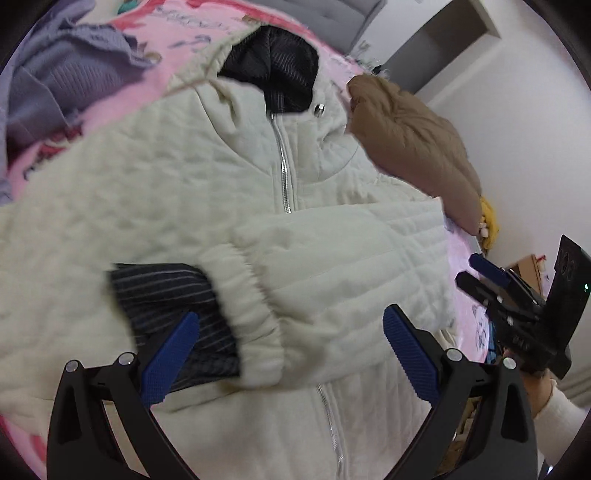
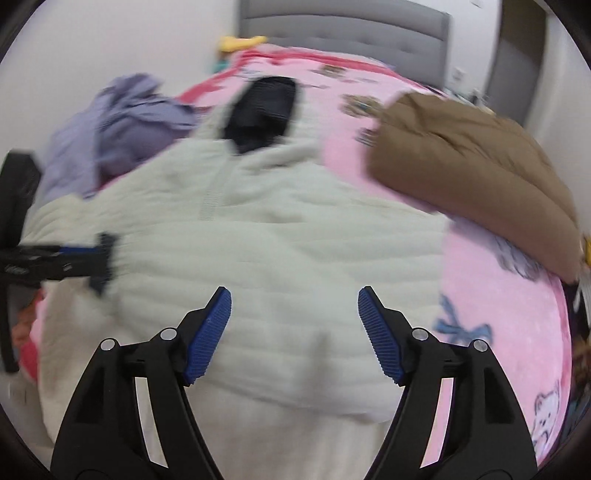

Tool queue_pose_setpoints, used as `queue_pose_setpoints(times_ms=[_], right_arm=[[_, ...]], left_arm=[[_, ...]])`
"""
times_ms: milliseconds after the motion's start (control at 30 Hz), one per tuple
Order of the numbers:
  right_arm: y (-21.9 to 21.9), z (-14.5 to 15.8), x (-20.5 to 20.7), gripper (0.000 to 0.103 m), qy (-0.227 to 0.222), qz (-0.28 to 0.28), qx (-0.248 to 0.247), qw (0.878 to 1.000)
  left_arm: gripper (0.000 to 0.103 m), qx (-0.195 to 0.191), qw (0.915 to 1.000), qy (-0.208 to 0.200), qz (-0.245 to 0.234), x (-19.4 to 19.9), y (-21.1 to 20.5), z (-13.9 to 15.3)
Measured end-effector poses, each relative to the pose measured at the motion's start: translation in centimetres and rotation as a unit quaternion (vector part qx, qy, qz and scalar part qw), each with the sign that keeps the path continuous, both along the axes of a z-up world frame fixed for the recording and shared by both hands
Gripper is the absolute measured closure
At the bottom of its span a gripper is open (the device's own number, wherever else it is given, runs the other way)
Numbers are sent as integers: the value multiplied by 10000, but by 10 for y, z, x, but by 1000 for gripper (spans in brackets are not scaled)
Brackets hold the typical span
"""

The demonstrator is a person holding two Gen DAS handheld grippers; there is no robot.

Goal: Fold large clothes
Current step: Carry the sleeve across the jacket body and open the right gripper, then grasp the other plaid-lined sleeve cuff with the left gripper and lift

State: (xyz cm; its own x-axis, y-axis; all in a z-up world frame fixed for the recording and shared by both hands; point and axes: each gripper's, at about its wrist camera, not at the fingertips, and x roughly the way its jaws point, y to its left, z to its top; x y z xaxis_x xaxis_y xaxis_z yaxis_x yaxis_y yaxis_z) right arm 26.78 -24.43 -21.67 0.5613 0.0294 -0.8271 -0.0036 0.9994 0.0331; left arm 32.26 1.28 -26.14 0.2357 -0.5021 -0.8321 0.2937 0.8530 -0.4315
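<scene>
So a cream quilted jacket (image 1: pixel 332 206) is spread front-up over a pink printed blanket (image 2: pixel 491 280), zipper done up, dark striped lining showing at the hood. One sleeve is laid across the chest, and its elastic cuff (image 1: pixel 255 314) sits just beyond the left gripper (image 1: pixel 291 350), which is held wide open with nothing pinched between the blue pads. A strip of the striped lining is seen beside the cuff, under the left pad.

The right gripper (image 2: pixel 293 332) is spread open too, above the jacket's ribbed sleeve, nothing gripped. No earlier picture is given, so only that can be said.

Clutter-wise: a folded brown puffer coat (image 2: pixel 476 162) is parked on the blanket just beside the jacket's shoulder, touching it in the left view. A crumpled lavender garment (image 2: pixel 122 129) is heaped at the other shoulder. A grey headboard (image 2: pixel 343 29) is seen behind, plus something yellow (image 1: pixel 489 221) past the brown coat.
</scene>
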Motion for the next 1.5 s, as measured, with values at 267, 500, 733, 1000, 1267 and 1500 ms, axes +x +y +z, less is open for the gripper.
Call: queue_pose_setpoints(times_ms=[267, 500, 733, 1000, 1267, 1500], right_arm=[[-36, -99, 12, 35, 1143, -144, -201, 9931], [-40, -106, 16, 30, 1156, -203, -341, 9925], [-18, -33, -9, 9, 65, 187, -254, 9995], [89, 16, -13, 8, -157, 687, -271, 9971], [174, 28, -10, 8, -30, 1029, -233, 9944], [203, 17, -4, 8, 338, 1185, -205, 9922]], left_arm=[[5, 1056, 9919, 675, 224, 4, -33, -59], [5, 1209, 9905, 549, 359, 1, -51, -66], [5, -48, 9906, 58, 1363, -42, 18, -29], [5, 115, 9071, -368, 4192, -105, 225, -4], [5, -506, 8113, 124, 5823, -128, 413, -24], [5, -2124, 7423, 774, 6308, -115, 478, -76]])
